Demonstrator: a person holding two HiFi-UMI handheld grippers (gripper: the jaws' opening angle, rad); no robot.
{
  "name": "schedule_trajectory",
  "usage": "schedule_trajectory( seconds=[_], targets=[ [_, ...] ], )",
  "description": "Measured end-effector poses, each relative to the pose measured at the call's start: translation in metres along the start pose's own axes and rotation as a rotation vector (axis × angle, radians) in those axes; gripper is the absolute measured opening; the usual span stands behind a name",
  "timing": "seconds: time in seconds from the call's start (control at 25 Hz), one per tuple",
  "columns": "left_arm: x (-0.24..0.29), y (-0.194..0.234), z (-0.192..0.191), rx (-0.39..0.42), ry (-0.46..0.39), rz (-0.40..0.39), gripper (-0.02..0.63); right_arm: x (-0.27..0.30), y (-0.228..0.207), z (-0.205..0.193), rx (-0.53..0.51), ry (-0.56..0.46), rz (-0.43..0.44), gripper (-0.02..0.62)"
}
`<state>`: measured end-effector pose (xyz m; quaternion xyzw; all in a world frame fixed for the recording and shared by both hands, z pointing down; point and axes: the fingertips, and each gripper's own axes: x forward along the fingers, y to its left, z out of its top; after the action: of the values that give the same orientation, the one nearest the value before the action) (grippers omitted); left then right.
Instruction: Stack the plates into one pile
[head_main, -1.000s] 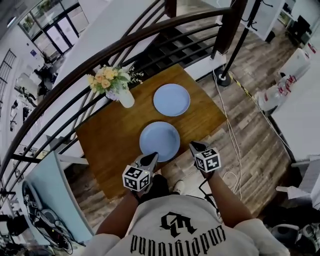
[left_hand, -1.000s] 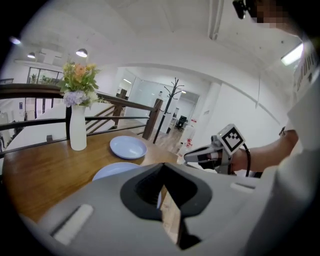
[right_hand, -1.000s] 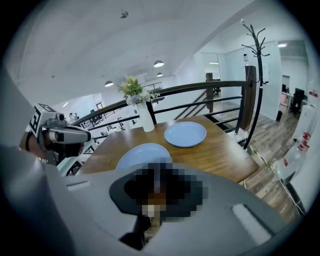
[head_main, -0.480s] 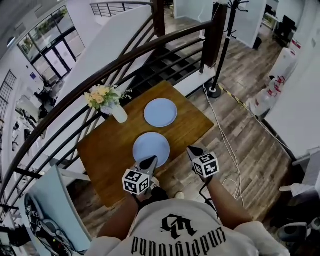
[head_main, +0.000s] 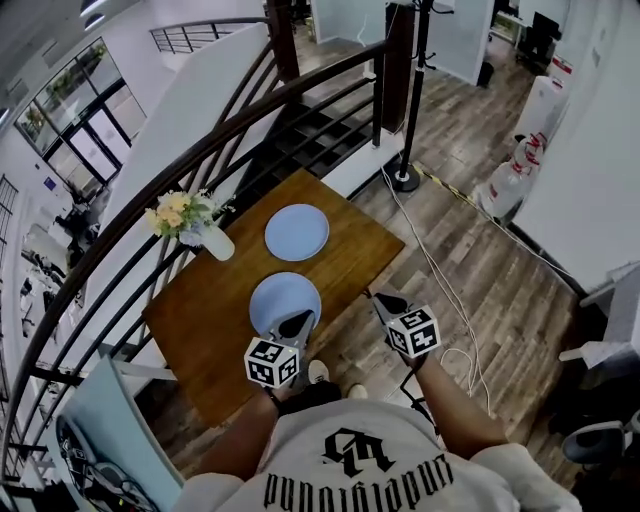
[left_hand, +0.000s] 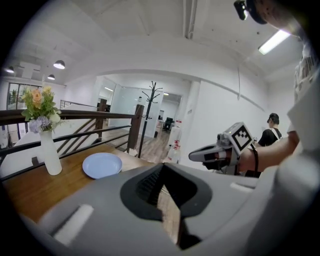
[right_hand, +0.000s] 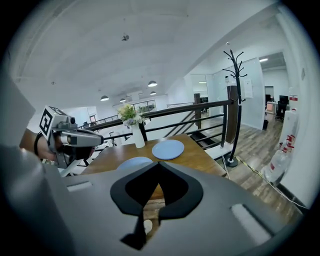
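Observation:
Two light blue plates lie apart on the wooden table (head_main: 345, 250). The near plate (head_main: 285, 299) sits by the front edge and the far plate (head_main: 296, 231) lies beyond it. My left gripper (head_main: 303, 317) hangs at the table's front edge, just at the near plate's rim, jaws shut and empty. My right gripper (head_main: 381, 298) is off the table's right front corner, over the floor, also shut on nothing. In the right gripper view both the near plate (right_hand: 133, 162) and far plate (right_hand: 168, 149) show ahead. The left gripper view shows one plate (left_hand: 102, 164).
A white vase with flowers (head_main: 188, 222) stands at the table's far left corner. A dark stair railing (head_main: 230, 125) curves behind the table. A coat stand (head_main: 408, 180) and a cable (head_main: 440, 290) are on the wood floor to the right.
The table and plates have shrunk and slid to the left in the head view, as the viewpoint drew back. Both grippers keep their place in the view.

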<state>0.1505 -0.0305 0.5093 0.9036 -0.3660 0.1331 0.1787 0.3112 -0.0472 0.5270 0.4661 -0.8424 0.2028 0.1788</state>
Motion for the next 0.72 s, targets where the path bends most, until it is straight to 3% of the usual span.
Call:
schedule_trajectory(
  seconds=[0.4, 0.72],
  targets=[
    [0.028, 0.022, 0.012, -0.007, 0.003, -0.046, 0.046, 0.015, -0.017, 0.008, 0.008, 0.011, -0.037, 0.003],
    [0.04, 0.077, 0.024, -0.015, -0.003, -0.052, 0.046, 0.072, -0.015, 0.041, 0.001, 0.011, -0.039, 0.003]
  ],
)
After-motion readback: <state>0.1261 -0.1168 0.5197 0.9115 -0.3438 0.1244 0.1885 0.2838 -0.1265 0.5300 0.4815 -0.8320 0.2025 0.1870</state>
